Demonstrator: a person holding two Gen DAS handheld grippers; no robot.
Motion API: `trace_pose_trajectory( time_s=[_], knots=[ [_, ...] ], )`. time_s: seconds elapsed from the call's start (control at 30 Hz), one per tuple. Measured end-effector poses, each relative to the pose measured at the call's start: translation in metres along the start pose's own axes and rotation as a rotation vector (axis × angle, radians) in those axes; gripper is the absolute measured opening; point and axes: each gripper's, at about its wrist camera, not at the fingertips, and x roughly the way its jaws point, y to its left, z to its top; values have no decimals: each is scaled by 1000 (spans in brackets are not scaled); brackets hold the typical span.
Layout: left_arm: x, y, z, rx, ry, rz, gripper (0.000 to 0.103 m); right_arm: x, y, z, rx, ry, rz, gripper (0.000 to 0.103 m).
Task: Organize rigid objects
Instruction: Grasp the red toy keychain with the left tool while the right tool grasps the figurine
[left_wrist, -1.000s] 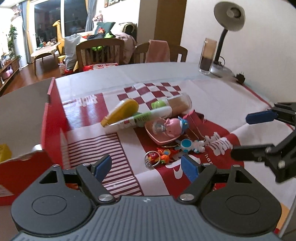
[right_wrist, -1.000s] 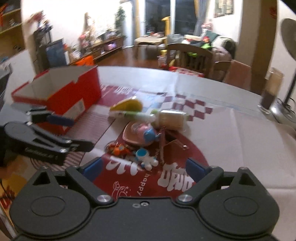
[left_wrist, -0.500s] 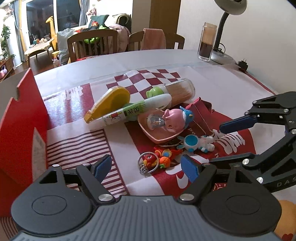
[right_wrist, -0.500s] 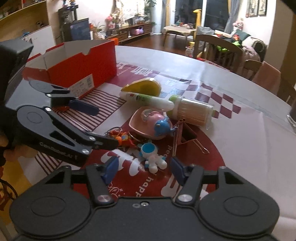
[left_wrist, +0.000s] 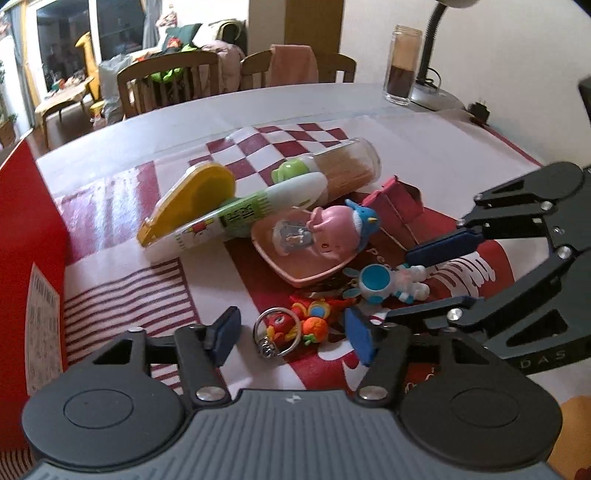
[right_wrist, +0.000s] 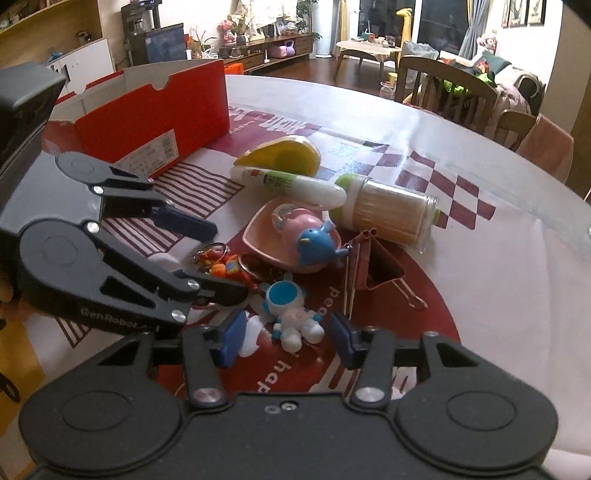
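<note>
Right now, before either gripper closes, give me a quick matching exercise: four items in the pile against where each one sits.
Items:
1. astronaut figure
2. keychain
3. pink toy
4. red box

Places:
A. in the pink dish
B. between the right gripper fingers
C. at the table's left edge
D. between the left gripper fingers

Pairs: 1-B, 2-D, 3-A, 4-C

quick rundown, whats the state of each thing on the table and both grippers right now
left gripper: open, keychain between its fingers
right gripper: open, astronaut figure between its fingers
keychain: flat on the cloth, ungripped
astronaut figure: lying down, ungripped
toothpick jar: on its side, lid on
white tube: lying flat, capped
pink dish: upright, holding the pink toy
red box: open-topped
</note>
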Motion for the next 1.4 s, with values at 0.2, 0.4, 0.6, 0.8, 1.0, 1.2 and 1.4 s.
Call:
trace_pose_trajectory(
  time_s=[0.2, 0.4, 0.6, 0.8, 1.0, 1.2, 1.4],
  knots=[
    [2, -6, 4, 47, 9, -7, 45, 3, -6, -1, 42, 2, 27, 47],
    [1, -7, 5, 37, 23, -7, 39, 1, 0, -2, 80, -5, 34, 28],
    [-7, -4, 2, -4, 30, -11, 39, -6, 3, -4, 158, -14, -11, 21],
    [-24, 4, -6, -81, 35, -19, 39, -22, 7, -10, 263, -29, -5, 20],
    [-43, 7, -20, -101, 38, -15, 39, -39, 25, -17, 293, -41, -11, 20],
    [-64, 15, -33, -147, 45, -45, 39, -58, 40, -14, 338, -90, -11, 20],
    [-95, 23, -37, -183, 13, -69, 39, -72, 58, -3, 323, -120, -11, 19]
  ],
)
